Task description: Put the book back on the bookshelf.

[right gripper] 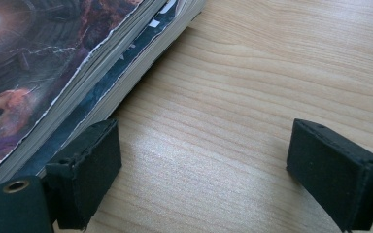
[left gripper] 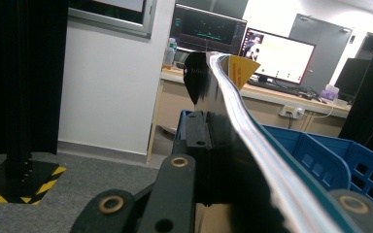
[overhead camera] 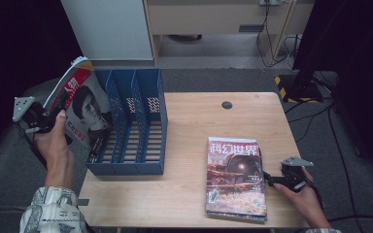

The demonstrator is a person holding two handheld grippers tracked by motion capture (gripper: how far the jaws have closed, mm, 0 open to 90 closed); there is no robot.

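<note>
At the left edge of the wooden table (overhead camera: 184,121), the left gripper (overhead camera: 53,112) is clamped on a magazine (overhead camera: 85,114) with a portrait and red lettering on its cover. The magazine stands tilted, its top leaning left and away from the blue file rack (overhead camera: 141,145), its lower edge down in the rack's leftmost compartment. In the left gripper view the jaws rise from the bottom with the magazine's bent page edges (left gripper: 252,131) pinched between them, the blue lattice walls of the file rack (left gripper: 330,155) just behind to the right. The rack sits on the left half of the table, its three slots open to the top. On the right half, toward the near edge, a stack of magazines (overhead camera: 235,179) lies flat, the top one showing a reddish science-fiction cover with Chinese characters. The right gripper (overhead camera: 272,180) rests low at the stack's right side, held by the person's right hand (overhead camera: 303,196). In the right gripper view its jaws stand wide apart with bare wood between them; one pad (right gripper: 94,167) sits just beside the stack's worn page edges (right gripper: 111,82), the other well clear on the table.
</note>
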